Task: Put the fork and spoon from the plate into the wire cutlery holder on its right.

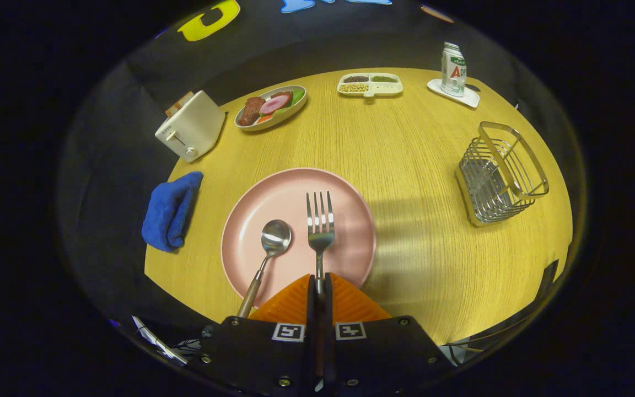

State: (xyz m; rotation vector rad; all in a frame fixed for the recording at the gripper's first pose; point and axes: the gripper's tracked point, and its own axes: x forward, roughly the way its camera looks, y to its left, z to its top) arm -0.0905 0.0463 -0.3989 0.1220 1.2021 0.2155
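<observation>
The hand-held gripper (317,286) sits at the near edge of the bench (405,154), its orange fingers (290,303) drawn narrow around the handle of the fork (320,234), which lies on the pink plate (350,220) with its long axis running straight ahead, tines pointing away. Just beside it on the plate, the spoon (270,248) slants with its handle over the near rim. The wire cutlery holder (499,176) stands well apart toward the bench's right edge, so the carry goes rightward and slightly forward.
</observation>
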